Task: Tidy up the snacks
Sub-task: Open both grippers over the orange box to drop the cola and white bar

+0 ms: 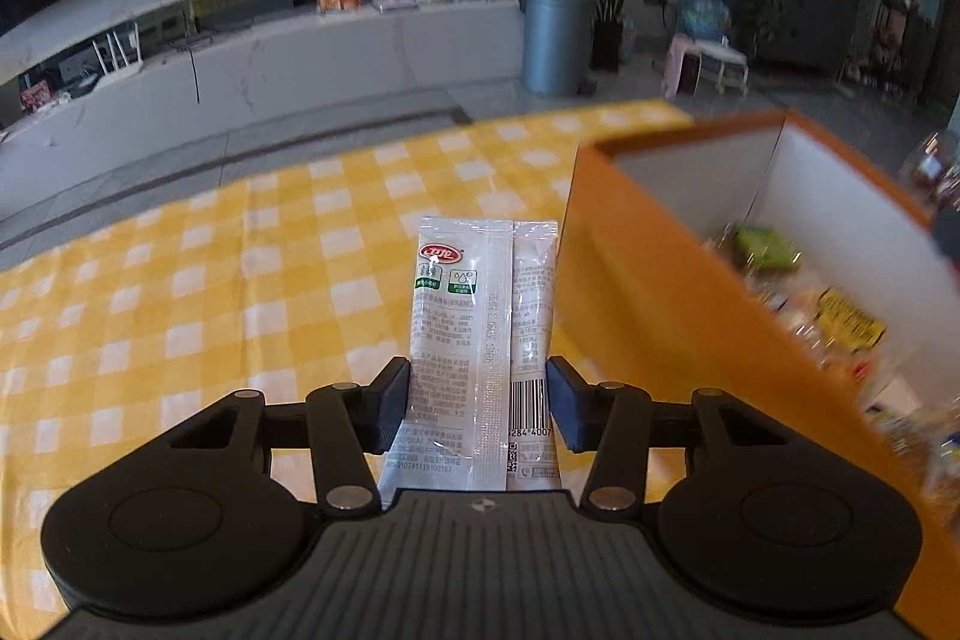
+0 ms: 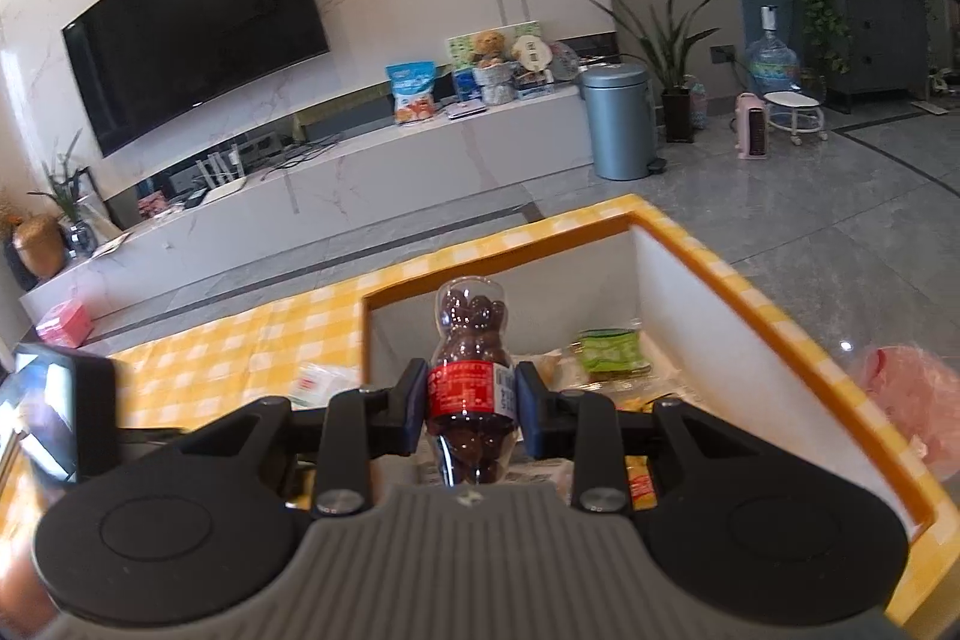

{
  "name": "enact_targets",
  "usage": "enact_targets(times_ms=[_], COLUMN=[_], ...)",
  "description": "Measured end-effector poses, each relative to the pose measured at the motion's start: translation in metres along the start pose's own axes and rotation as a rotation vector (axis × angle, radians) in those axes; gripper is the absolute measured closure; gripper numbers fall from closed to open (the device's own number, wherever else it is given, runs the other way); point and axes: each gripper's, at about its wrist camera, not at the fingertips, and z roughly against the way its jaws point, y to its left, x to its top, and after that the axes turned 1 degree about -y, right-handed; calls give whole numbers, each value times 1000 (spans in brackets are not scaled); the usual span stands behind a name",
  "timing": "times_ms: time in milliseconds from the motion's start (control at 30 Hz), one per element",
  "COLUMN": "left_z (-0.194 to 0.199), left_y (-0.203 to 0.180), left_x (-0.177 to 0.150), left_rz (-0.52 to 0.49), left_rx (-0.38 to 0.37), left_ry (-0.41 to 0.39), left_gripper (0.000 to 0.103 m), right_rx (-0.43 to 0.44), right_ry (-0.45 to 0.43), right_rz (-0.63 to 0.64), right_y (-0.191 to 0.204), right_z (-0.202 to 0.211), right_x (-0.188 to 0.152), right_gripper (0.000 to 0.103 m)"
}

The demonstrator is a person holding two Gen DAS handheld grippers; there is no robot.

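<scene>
My left gripper (image 1: 478, 400) is shut on a white snack packet (image 1: 474, 316) with a red logo and a barcode; the packet stands up between the pads, above the yellow checked tablecloth (image 1: 180, 292). To its right is the orange box (image 1: 636, 292) with white inner walls and several snacks inside. My right gripper (image 2: 465, 409) is shut on a small clear bottle (image 2: 472, 340) of brown chocolate balls with a red label. It hangs over the open orange box (image 2: 684, 292), where a green packet (image 2: 612, 349) lies among other snacks.
Another white packet (image 2: 318, 382) lies on the cloth left of the box. A pink bag (image 2: 918, 400) sits at the box's right. The table's far edge drops to a tiled floor, with a TV cabinet (image 2: 420, 160) and a blue bin (image 2: 621, 121) beyond.
</scene>
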Motion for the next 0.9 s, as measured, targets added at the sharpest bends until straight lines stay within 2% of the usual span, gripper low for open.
enact_targets(times_ms=[167, 233, 367, 467, 533, 567, 633, 800, 900], left_z=[37, 46, 50, 43, 35, 30, 24, 9, 4], left_y=[-15, -23, -39, -54, -65, -71, -83, -103, -114], left_x=[19, 26, 36, 41, 43, 44, 43, 39, 33], left_rz=[29, 40, 87, 106, 101, 96, 76, 44, 24], left_rx=[7, -3, -96, -190, -226, -234, -242, -267, -269], left_ry=[-99, -130, -145, -117, -89, -75, -55, -11, -10], left_gripper=[47, 47, 47, 47, 47, 47, 47, 47, 42], right_rx=[-103, -113, -75, -105, -112, -100, -99, -98, -101], right_ry=[30, 48, 111, 143, 160, 140, 104, -9, -34], right_rz=[-35, -69, -195, -226, -270, -287, -290, -318, -343], right_y=[-27, -40, -71, -84, -91, -94, -94, -103, -110], right_z=[-14, -23, -45, -59, -63, -60, -51, -20, -13], right_x=[4, 3, 2, 2, 2, 3, 4, 5, 6], right_gripper=[73, 73, 73, 73, 71, 70, 48, 48, 48])
